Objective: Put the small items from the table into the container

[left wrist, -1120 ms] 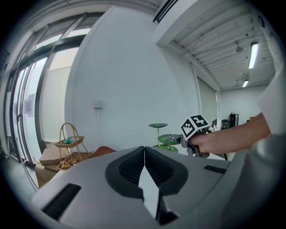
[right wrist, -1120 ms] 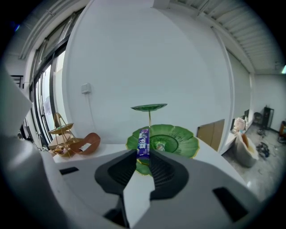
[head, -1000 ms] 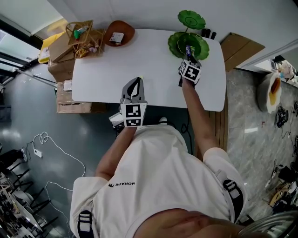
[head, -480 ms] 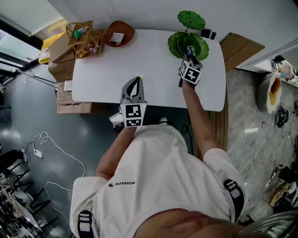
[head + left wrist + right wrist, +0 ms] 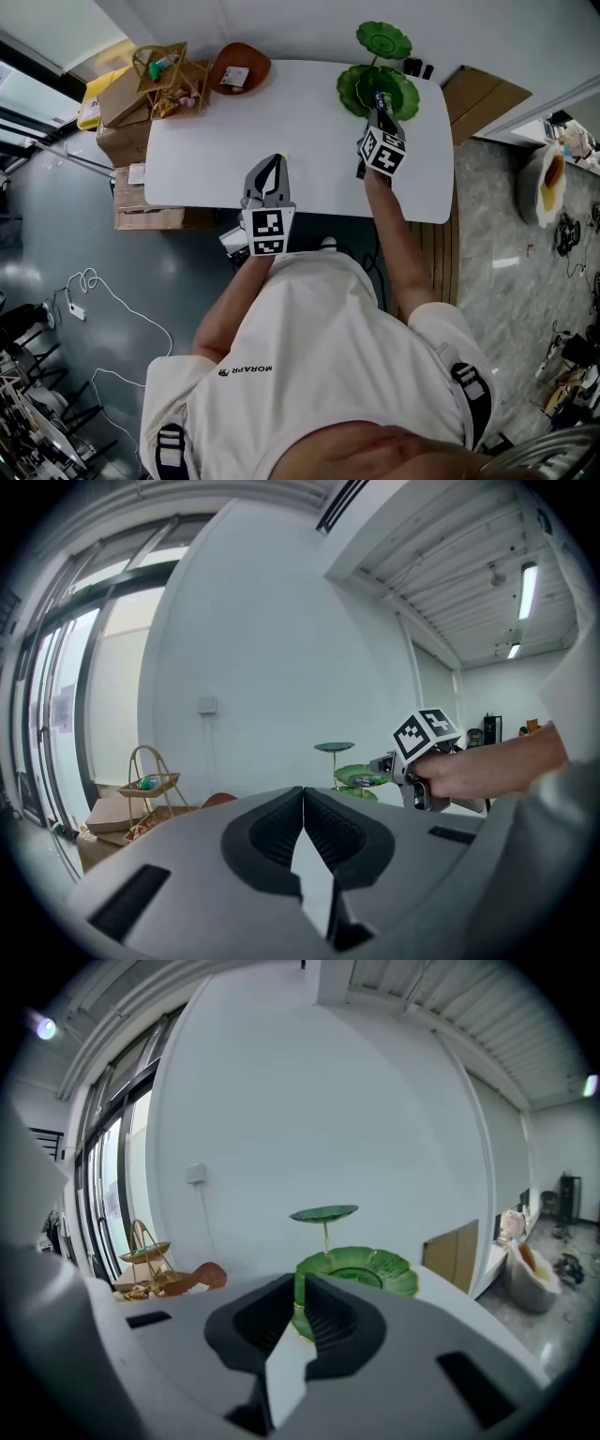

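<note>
One white table (image 5: 216, 141). One green two-tier stand (image 5: 354, 89), two dishes, at table's 1 o'clock corner. Two tongs:
- left tongs (image 5: 269, 167) at table's 6 o'clock edge, jaws pressed together, empty
- right tongs (image 5: 381, 116) at stand's 6 o'clock, by lower tier's rim, jaws closing, narrow gap, nothing between

One small dark item (image 5: 379, 97) lies in stand's lower tier.

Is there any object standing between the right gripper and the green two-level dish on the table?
Nothing visible does. The right gripper points straight at the green dish, close to its lower tier, and no object shows between them. Its jaws are closing with nothing between them.
</note>
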The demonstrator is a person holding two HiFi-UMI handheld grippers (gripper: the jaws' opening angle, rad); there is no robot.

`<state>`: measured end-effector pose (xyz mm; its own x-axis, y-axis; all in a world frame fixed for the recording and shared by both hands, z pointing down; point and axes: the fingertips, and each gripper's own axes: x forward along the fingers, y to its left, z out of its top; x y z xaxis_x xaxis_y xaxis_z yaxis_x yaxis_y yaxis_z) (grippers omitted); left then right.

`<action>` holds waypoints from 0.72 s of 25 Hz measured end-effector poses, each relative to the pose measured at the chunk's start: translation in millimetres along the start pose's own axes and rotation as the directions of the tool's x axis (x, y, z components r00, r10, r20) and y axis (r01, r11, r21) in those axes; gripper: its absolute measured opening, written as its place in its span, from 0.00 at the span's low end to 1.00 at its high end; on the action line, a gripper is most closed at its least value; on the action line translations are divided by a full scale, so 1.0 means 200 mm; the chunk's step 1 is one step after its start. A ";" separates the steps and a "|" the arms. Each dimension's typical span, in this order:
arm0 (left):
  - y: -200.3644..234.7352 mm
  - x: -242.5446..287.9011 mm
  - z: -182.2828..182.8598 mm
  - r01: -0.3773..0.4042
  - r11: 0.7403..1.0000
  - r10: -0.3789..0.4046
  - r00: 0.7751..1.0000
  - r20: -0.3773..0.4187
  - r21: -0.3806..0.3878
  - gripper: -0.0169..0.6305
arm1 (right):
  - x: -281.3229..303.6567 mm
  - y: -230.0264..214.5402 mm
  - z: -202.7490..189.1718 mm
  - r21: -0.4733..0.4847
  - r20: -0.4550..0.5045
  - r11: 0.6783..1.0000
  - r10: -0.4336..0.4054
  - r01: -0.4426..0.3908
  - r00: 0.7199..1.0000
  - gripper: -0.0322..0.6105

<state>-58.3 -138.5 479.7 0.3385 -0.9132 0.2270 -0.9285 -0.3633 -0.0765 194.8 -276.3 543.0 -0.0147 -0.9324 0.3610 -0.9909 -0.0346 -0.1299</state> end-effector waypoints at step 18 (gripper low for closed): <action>0.01 0.00 0.01 0.006 1.000 -0.006 1.000 0.017 -0.018 0.03 | -0.26 0.31 0.02 -0.035 0.066 0.987 0.161 -0.159 0.985 0.07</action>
<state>-60.7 -138.7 478.0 0.3463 -0.9141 0.2109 -0.9291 -0.3653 -0.0575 135.3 -232.3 512.5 -0.1650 -0.9475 0.2739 -0.9801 0.1264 -0.1533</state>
